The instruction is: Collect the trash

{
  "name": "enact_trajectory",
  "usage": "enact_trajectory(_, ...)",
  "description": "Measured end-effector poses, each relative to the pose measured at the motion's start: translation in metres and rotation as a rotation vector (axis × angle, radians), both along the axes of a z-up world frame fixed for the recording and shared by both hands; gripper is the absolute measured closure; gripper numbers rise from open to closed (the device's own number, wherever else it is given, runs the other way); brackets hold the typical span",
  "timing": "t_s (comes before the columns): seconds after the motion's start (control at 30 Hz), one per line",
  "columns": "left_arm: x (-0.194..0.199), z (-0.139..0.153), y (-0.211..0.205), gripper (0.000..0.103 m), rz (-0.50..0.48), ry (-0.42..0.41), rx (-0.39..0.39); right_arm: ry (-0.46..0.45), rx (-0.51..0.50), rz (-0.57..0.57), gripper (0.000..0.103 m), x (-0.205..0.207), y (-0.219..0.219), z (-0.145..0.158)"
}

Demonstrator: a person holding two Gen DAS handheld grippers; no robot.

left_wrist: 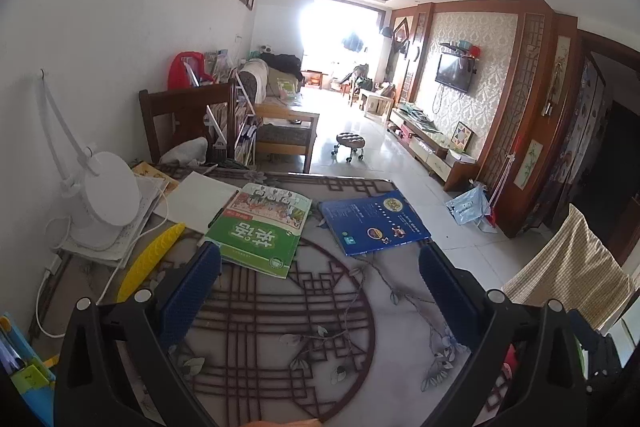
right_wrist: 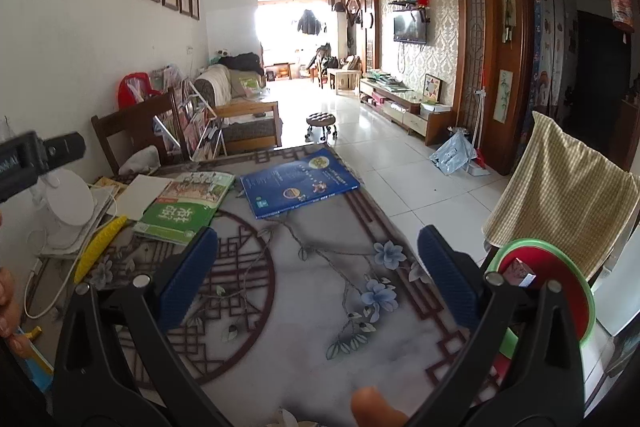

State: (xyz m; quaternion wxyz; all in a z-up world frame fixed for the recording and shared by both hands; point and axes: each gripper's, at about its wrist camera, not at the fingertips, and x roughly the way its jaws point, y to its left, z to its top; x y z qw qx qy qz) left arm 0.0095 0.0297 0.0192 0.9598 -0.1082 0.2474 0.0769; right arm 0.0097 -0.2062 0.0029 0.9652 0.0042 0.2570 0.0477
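Observation:
My left gripper (left_wrist: 320,287) hangs open over the patterned table cover (left_wrist: 280,327), nothing between its blue pads (left_wrist: 192,291). The right gripper (right_wrist: 318,275) is also open and empty above the same cover (right_wrist: 320,307). Just past its right finger, off the table's right edge, stands a green-rimmed bin with a red lining (right_wrist: 568,291). A small red-and-white carton (right_wrist: 520,273) lies inside it. No loose scrap shows on the cover between either pair of fingers.
A green book (left_wrist: 260,227), a blue book (left_wrist: 372,223), white paper (left_wrist: 200,201), a yellow ridged strip (left_wrist: 150,261) and a white desk fan (left_wrist: 104,203) sit at the table's far side. A chair with checked cloth (right_wrist: 560,195) stands right. A fingertip (right_wrist: 376,407) shows low.

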Motion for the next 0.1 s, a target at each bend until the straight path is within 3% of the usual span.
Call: enact_trajectory(0.1,0.001,-0.015,0.011,0.008,0.027,0.05,-0.022,0.064,-0.056,0.015,0.005,0.018,0.002,-0.038)
